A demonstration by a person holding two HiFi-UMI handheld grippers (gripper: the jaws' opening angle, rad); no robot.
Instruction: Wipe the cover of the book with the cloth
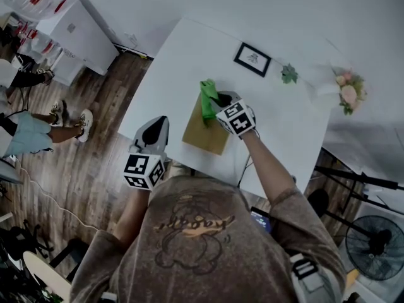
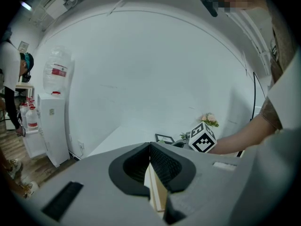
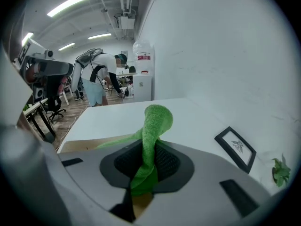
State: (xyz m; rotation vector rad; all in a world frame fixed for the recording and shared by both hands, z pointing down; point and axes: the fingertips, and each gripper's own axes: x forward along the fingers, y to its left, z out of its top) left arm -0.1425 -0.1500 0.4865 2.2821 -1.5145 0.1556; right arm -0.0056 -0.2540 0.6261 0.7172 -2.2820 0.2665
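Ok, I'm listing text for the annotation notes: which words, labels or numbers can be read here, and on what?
Nothing reads clearly.
Water bottle: red label, too blurred to read.
T-shirt: script print, too blurred to read.
Picture frame: a small drawing, no legible words.
Marker cube: black squares only, no words.

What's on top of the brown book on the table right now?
A green cloth, pinched in the right tongs, drapes onto the far end of the book. Whatever lies beneath the cloth and tongs is hidden; the near part of the book shows bare.
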